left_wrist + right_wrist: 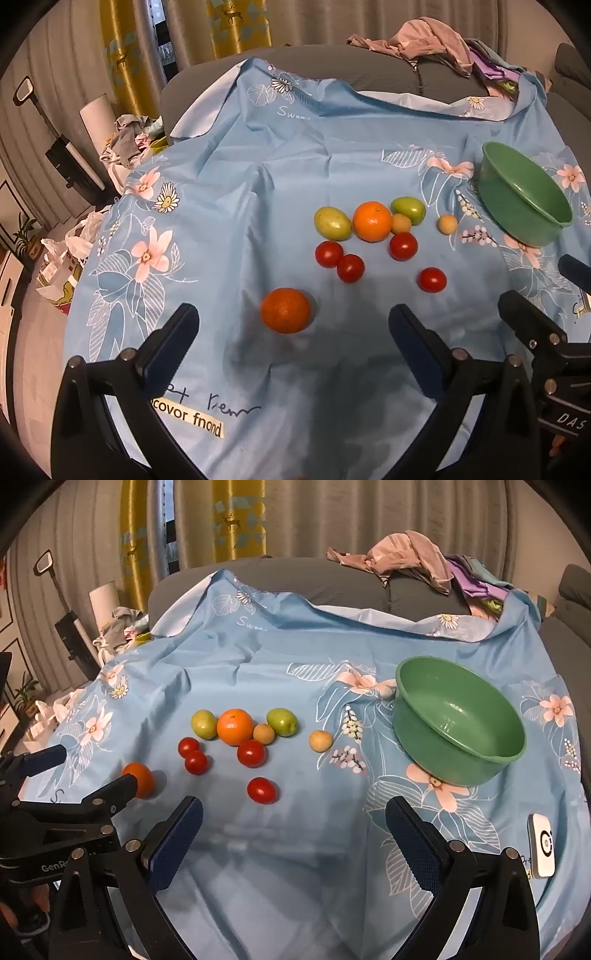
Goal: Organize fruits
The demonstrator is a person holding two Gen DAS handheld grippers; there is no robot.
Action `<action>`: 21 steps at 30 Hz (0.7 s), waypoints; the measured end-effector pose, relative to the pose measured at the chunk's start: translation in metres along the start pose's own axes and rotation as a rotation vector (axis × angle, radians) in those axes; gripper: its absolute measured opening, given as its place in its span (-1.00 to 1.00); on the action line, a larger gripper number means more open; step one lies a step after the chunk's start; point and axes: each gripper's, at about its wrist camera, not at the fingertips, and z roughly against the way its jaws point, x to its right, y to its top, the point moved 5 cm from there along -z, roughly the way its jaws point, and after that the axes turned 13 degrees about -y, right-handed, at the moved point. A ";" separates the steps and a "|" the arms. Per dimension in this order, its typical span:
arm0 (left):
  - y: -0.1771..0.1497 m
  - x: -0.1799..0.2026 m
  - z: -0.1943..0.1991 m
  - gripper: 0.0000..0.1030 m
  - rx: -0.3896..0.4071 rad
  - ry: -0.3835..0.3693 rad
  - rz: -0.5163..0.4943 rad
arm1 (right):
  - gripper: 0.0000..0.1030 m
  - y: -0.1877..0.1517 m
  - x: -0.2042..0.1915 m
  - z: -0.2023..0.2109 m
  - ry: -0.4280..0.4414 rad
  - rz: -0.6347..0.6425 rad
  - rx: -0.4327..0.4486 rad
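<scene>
Left wrist view, left gripper [291, 343] jaws wide, empty, orange [286, 310] just ahead between them, green bowl [524, 199] far right.

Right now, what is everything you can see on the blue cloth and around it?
tomatoes: four, red, mid cloth.
oranges: two, orange; one in the cluster, one nearer, left.
green fruits: two, beside the far orange.
small fruits: two, tan; one by the cluster, one apart.
bowl: one, green, empty, right.
cloth: blue, floral.
clothes: pile, pink, behind.
white device: one, right edge.
left gripper: open.
right gripper: open.
</scene>
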 end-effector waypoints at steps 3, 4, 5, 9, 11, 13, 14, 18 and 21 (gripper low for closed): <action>-0.001 -0.001 0.000 1.00 0.002 0.000 0.001 | 0.94 0.001 0.000 -0.003 0.004 0.006 -0.006; -0.001 0.000 0.000 1.00 0.001 -0.001 0.001 | 0.94 0.001 0.000 -0.003 0.003 0.009 -0.006; -0.001 0.000 0.000 1.00 0.001 -0.003 0.002 | 0.94 0.001 0.000 -0.004 0.003 0.011 -0.008; -0.002 0.000 -0.003 1.00 -0.005 -0.003 0.004 | 0.94 0.001 -0.001 -0.005 0.005 0.013 -0.010; -0.002 0.000 -0.004 1.00 -0.006 -0.007 0.007 | 0.94 0.001 -0.002 -0.005 0.005 0.012 -0.012; -0.002 0.000 -0.005 1.00 -0.006 -0.007 0.008 | 0.94 0.001 -0.001 -0.005 0.006 0.012 -0.012; -0.002 0.000 -0.005 1.00 -0.006 -0.007 0.009 | 0.94 0.001 -0.001 -0.006 0.005 0.013 -0.011; -0.002 -0.002 -0.003 1.00 -0.003 -0.004 0.012 | 0.94 0.001 -0.001 -0.005 0.006 0.013 -0.011; -0.002 -0.004 -0.003 1.00 -0.004 -0.004 0.013 | 0.94 0.001 -0.001 -0.006 0.007 0.011 -0.012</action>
